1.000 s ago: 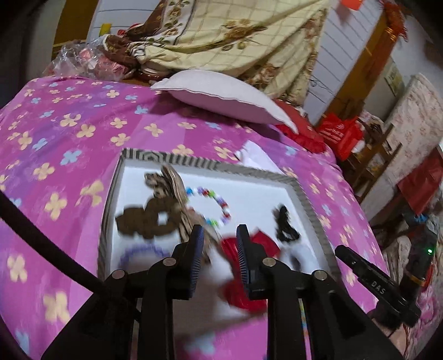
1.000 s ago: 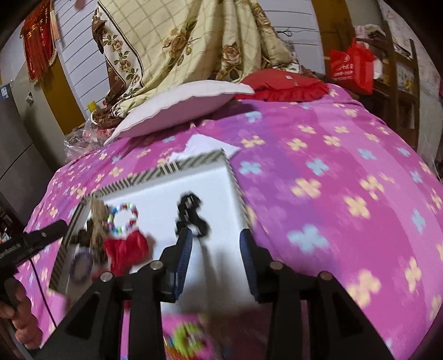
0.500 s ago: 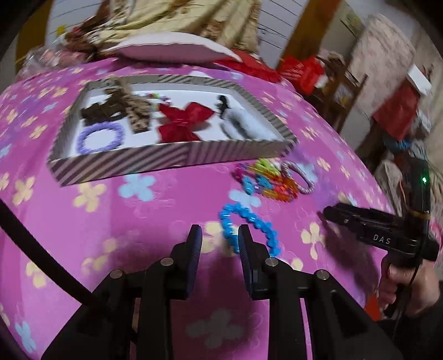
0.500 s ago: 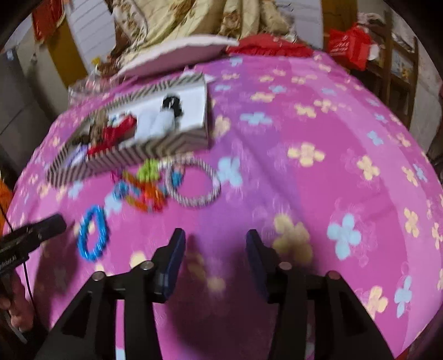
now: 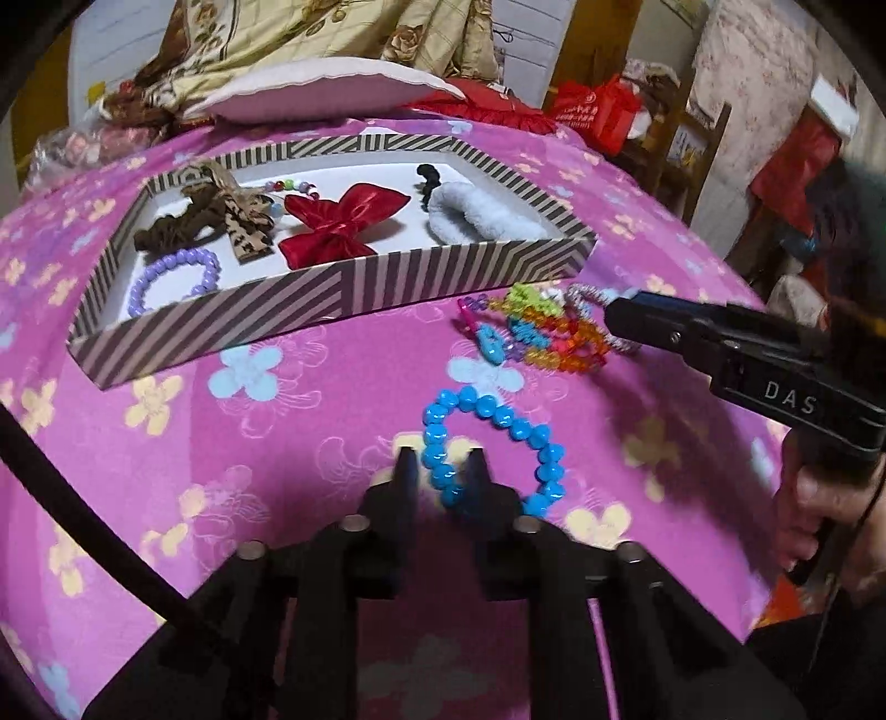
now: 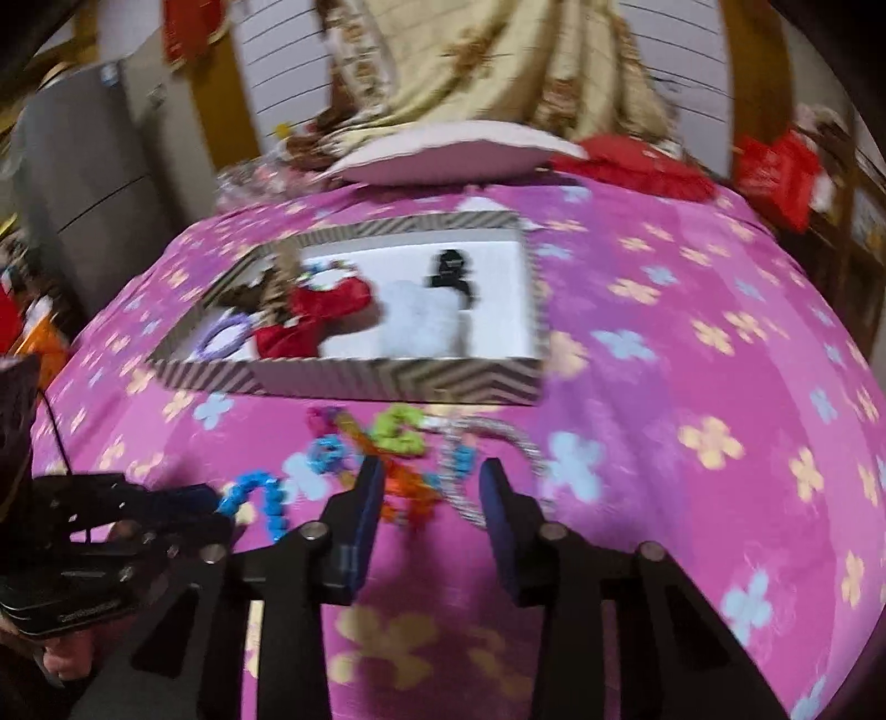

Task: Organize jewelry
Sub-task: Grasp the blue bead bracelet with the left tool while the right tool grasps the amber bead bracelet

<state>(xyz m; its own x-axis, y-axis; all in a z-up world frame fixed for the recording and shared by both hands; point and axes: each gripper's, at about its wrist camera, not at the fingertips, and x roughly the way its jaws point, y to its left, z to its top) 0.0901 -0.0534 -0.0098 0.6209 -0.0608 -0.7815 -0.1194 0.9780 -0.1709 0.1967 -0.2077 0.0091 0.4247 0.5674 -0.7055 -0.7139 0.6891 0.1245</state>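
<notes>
A blue bead bracelet (image 5: 515, 421) lies on the pink flowered bedspread (image 5: 310, 443). My left gripper (image 5: 440, 462) is shut on its near left beads. Beyond it lies a heap of colourful clips and bead bracelets (image 5: 554, 338) beside a glittery silver bangle (image 6: 515, 443). My right gripper (image 6: 432, 487) hovers over that heap with its jaws closing; orange beads lie between the pads, which are apart. In the left wrist view the right gripper's tip (image 5: 617, 321) reaches in from the right. The striped box (image 5: 343, 282) holds a red bow (image 5: 343, 221), a purple bracelet (image 5: 171, 277) and scrunchies.
A pale pillow (image 5: 326, 88) and a folded flowered quilt (image 5: 332, 27) sit behind the box. A red bag (image 5: 598, 111) and wooden shelving stand past the bed's right edge. A grey cabinet (image 6: 83, 166) is at the left. A hand (image 5: 819, 498) grips the right tool.
Both grippers drew back from over the box to the jewelry in front of it. The left one sank and closed on the blue bracelet. The right one's jaws widened, then narrowed over the heap.
</notes>
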